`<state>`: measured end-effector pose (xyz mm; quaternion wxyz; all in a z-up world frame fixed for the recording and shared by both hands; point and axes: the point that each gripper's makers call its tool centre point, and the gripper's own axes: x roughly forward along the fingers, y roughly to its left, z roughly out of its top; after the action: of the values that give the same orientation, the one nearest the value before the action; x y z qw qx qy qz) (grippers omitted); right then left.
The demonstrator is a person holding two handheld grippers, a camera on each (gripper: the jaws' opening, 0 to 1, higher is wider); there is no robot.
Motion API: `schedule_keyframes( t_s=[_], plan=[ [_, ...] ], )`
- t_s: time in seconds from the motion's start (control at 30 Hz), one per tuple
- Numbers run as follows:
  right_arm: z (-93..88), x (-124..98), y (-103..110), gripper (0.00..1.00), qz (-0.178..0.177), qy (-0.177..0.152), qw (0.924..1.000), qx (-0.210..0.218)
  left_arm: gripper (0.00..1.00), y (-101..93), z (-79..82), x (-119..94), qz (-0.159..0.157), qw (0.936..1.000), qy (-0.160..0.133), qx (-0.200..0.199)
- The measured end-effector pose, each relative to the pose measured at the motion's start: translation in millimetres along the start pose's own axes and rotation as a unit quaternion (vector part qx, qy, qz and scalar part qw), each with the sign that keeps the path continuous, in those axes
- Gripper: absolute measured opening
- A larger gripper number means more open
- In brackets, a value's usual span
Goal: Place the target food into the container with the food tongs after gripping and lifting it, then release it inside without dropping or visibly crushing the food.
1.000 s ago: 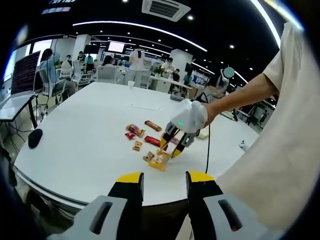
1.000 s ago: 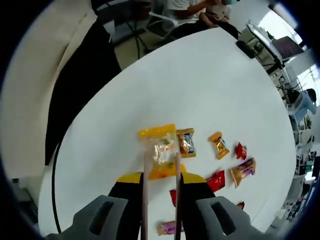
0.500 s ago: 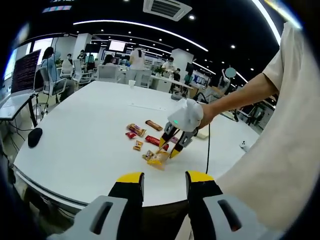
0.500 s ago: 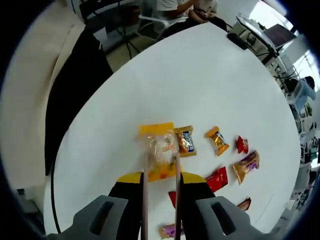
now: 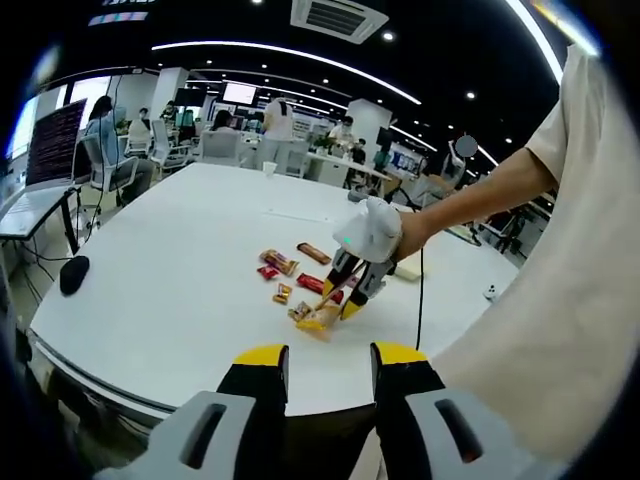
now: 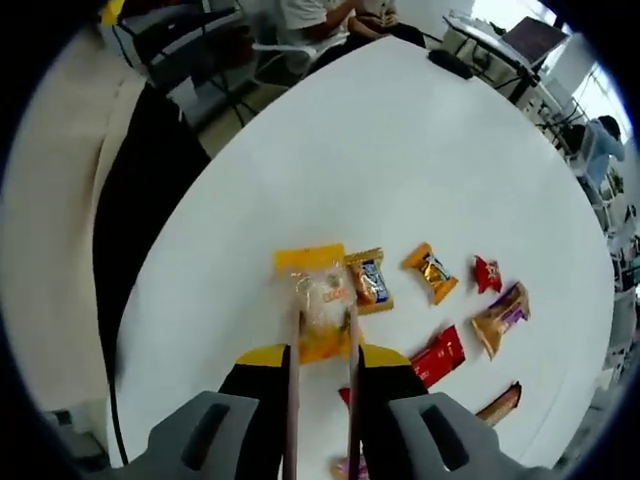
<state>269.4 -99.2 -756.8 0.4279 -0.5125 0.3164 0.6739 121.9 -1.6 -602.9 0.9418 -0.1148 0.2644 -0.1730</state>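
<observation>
The left gripper view looks level across the white table (image 5: pixel 170 270) from its near edge, well back. The right gripper view looks steeply down, close. Both share the snack packets (image 6: pixel 372 281) mid-frame.

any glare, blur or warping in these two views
Left gripper view: the ceiling light strips bow into curves from the fisheye, and the table looks evenly lit. Right gripper view: the yellow snack packet is sharp, while the table edge curves strongly.
</observation>
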Motion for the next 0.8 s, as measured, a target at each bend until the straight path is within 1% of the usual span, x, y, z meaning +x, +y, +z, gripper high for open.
schedule_keyframes(
  t_s=[0.2, 0.27, 0.37, 0.5, 0.67, 0.7, 0.8],
  plan=[
    [-0.3, 0, 0, 0.22, -0.004, -0.006, 0.9999, 0.016, 0.31, 0.4, 1.1, 1, 0.0, 1.0, -0.001, 0.0],
    [-0.1, 0, 0, 0.21, -0.005, -0.009, 0.9995, 0.028, 0.31, 0.6, 1.3, 1, 0.0, 1.0, -0.001, 0.0],
    [1.1, -1, 3, 0.21, -0.003, -0.014, 0.9975, 0.069, 0.31, 0.7, 1.3, 1, -0.001, 1.0, -0.001, 0.001],
    [2.6, -2, 5, 0.21, -0.002, -0.022, 0.9962, 0.085, 0.31, 0.7, 1.1, 1, -0.002, 1.0, 0.0, 0.002],
    [8.2, -5, 9, 0.21, -0.004, -0.05, 0.9905, 0.128, 0.31, -0.2, 0.9, 2, -0.006, 1.0, 0.002, 0.005],
    [9.3, -7, 11, 0.21, -0.004, -0.059, 0.988, 0.142, 0.31, -0.1, 1.4, 2, -0.006, 1.0, 0.002, 0.007],
    [10.9, -12, 11, 0.21, -0.011, -0.072, 0.9842, 0.161, 0.31, 0.1, 3.9, 4, -0.009, 0.9999, -0.001, 0.007]
  ],
)
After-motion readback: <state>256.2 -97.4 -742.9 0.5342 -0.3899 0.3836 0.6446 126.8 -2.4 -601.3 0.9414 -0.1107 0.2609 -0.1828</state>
